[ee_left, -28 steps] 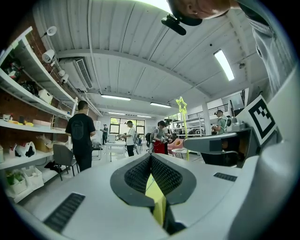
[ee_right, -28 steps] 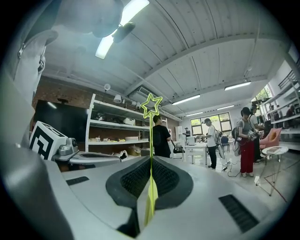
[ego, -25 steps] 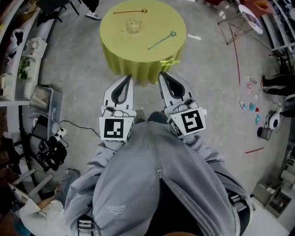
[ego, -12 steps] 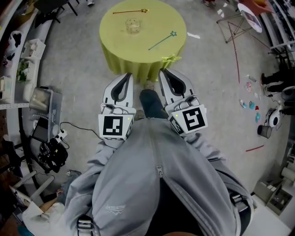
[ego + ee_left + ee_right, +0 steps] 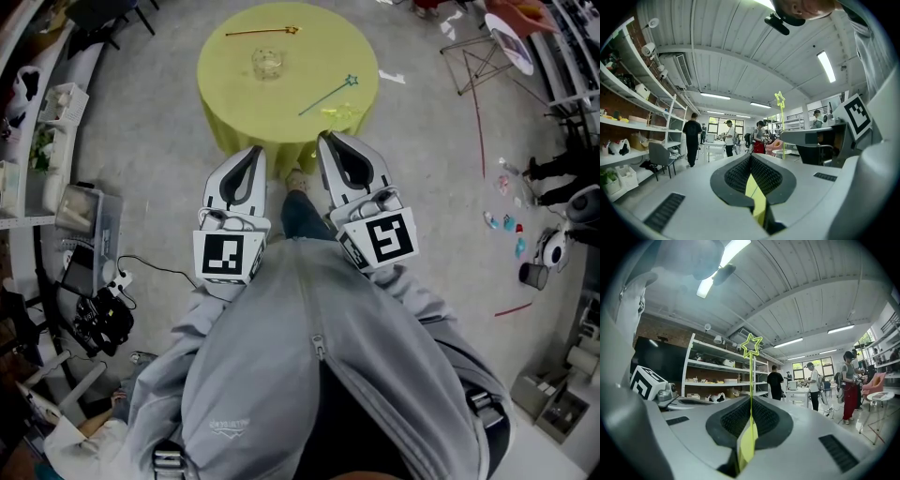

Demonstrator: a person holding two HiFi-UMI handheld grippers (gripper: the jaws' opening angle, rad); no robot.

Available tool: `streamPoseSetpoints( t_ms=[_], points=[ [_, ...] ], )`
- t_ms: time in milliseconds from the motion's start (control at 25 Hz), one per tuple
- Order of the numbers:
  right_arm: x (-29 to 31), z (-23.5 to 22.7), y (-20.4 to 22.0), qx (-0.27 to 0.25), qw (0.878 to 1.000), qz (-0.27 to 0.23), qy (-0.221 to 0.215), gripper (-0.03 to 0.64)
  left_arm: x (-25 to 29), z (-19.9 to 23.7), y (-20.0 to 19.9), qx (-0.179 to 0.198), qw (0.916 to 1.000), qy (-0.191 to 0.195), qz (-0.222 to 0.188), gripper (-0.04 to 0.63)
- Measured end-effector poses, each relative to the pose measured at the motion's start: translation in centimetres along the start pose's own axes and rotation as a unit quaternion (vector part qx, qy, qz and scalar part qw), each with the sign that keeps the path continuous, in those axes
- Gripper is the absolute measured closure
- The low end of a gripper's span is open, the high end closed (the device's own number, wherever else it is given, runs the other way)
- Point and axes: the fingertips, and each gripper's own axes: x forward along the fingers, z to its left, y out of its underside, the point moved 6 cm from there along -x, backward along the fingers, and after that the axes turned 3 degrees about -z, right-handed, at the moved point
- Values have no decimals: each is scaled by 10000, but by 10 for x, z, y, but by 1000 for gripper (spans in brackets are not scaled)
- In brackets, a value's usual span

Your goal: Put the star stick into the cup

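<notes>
Yellow tabletop (image 5: 234,94) ahead, its cup (image 5: 268,64) unfilled: your right tongs (image 5: 324,140) clamp the star stick (image 5: 751,380), left tongs (image 5: 255,151) closed empty.

Counter (image 5: 225,80) cover: matt yellow-green cloth, draped. Cup (image 5: 267,64): clear, glassy. Left claw (image 5: 751,157), right claw (image 5: 751,400): smooth matt white plastic shells, black ribbed rubbery-looking pads (image 5: 764,176). Star stick (image 5: 751,376) pinched in right claw: neon, plasticky. Jacket (image 5: 309,375): soft grey fabric. Floor (image 5: 141,141): dull grey, concrete-ish.
</notes>
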Motion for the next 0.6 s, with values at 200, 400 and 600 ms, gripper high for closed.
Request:
streamPoseSetpoints(
  t_ms=[200,400,600],
  points=[
    [43,-32,6,40,9999,31,-126,581,46,19,0,8,10000,8,56,578],
    [93,-67,14,94,9995,125,-289,581,95,44,6,-55,9999,-59,134,578],
    [133,-107,17,126,9988,190,-439,581,141,60,11,-49,9996,-219,191,578]
  ],
)
